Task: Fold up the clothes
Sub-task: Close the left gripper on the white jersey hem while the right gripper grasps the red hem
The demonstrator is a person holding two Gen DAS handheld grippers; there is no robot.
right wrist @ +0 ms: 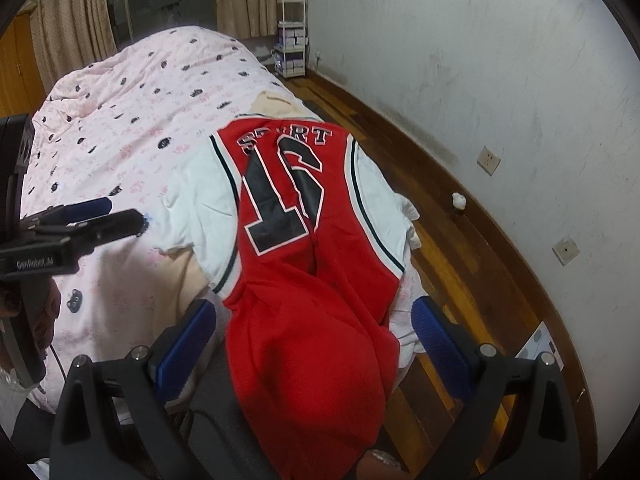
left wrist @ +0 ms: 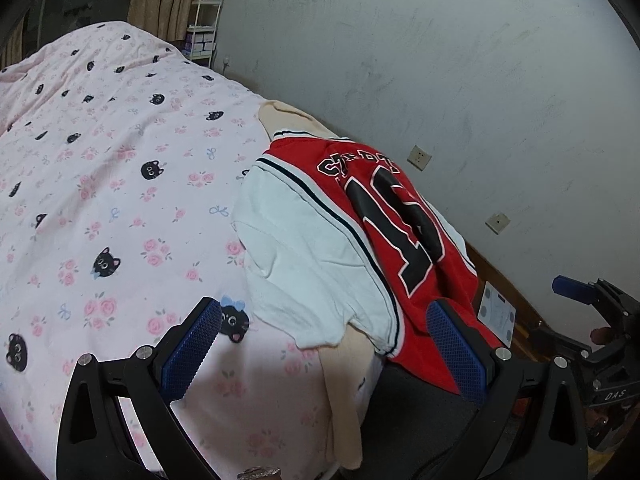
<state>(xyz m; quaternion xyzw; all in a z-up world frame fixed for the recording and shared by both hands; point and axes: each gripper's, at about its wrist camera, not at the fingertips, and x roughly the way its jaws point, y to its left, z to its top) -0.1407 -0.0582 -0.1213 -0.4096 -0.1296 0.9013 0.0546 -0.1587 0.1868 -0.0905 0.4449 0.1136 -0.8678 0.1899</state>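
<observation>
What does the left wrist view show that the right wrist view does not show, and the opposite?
Only the left wrist view shows the right gripper, at its right edge. Only the right wrist view shows the left gripper from the side, the far sleeve hanging off the bed toward the wooden floor, and a small white object by the wall. Both show the red jersey with white sleeves, the beige garment under it, the pink bedspread, the white shelf, and open fingers.

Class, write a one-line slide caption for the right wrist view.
Open right gripper hovers over a red-and-white number 16 jersey draped off a pink floral bedspread.
</observation>
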